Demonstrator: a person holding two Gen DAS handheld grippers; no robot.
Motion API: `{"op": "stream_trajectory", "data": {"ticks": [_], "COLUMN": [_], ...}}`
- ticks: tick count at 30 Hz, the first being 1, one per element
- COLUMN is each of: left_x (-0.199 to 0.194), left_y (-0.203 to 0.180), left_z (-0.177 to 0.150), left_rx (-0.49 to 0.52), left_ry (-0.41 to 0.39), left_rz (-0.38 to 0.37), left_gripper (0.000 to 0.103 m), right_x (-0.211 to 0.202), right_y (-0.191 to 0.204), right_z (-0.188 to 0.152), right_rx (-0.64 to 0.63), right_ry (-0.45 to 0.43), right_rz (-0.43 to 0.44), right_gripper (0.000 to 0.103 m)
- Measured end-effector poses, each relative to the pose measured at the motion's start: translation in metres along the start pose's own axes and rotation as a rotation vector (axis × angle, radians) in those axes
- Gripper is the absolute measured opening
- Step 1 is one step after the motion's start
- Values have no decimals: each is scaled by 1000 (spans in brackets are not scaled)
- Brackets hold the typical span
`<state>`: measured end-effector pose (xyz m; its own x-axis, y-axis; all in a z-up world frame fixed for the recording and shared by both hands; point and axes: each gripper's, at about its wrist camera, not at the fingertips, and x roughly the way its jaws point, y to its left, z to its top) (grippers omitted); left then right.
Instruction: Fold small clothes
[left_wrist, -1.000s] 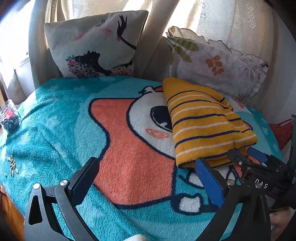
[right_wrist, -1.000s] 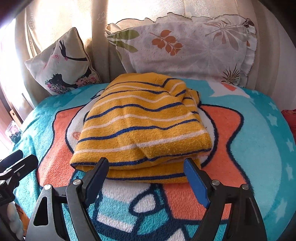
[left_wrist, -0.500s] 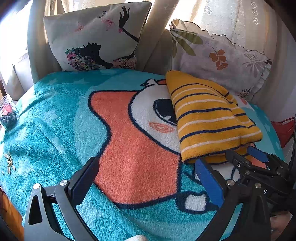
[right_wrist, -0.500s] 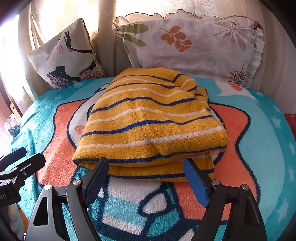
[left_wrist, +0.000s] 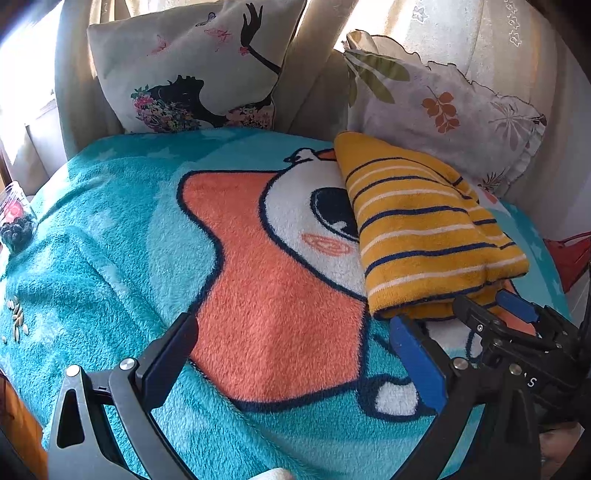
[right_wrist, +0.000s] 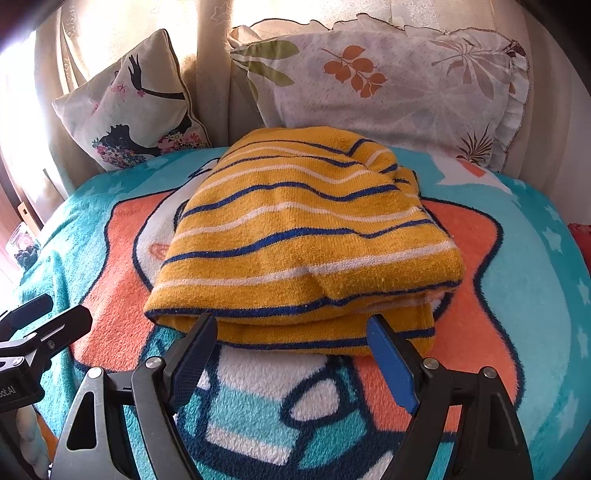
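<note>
A folded yellow garment (right_wrist: 303, 236) with blue and white stripes lies on a teal cartoon blanket (right_wrist: 535, 295). My right gripper (right_wrist: 291, 350) is open, its fingertips at the near edge of the folded stack, nothing pinched between them. In the left wrist view the same garment (left_wrist: 424, 229) lies to the right, and my left gripper (left_wrist: 295, 350) hangs open over bare blanket (left_wrist: 110, 258) to its left. The right gripper's fingers (left_wrist: 513, 306) show at the garment's near corner.
Two cushions lean against the sofa back: one with a black silhouette print (left_wrist: 192, 70), one with leaf print (right_wrist: 388, 81). A glass jar (left_wrist: 16, 221) and scattered seeds (left_wrist: 16, 321) sit at the blanket's left edge. A red item (left_wrist: 565, 254) lies far right.
Both grippers moved forward, closer to the garment. The right gripper's fingertips now reach the folded stack's near edge. Both stayed open; the garment has not moved.
</note>
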<state>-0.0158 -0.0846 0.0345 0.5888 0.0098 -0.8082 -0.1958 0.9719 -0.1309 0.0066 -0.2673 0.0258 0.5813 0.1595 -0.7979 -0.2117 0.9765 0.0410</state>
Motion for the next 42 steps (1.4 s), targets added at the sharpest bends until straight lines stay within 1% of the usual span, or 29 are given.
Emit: {"op": "stream_trajectory", "data": {"ticks": [15,21,29,42], "left_x": [5,8,11,15], "left_y": [-6,-8,-7,-3], "left_z": [-4,-5,-6,-7], "left_rx": [27,24,22,-1], "left_ry": [23,38,47,65], "left_rz": [-6,-20,-21,-43], "left_gripper": [103,103,103,103], "right_x": [0,0,3,2], "right_y": [-7,-7,-5,3], "right_z": [0,-2,-4,-6], "right_rx": [23,28,25,3], "right_ry": [0,2,9,8], "right_rz": [-3,0,-2,7], "right_gripper": [86,87,86,87]}}
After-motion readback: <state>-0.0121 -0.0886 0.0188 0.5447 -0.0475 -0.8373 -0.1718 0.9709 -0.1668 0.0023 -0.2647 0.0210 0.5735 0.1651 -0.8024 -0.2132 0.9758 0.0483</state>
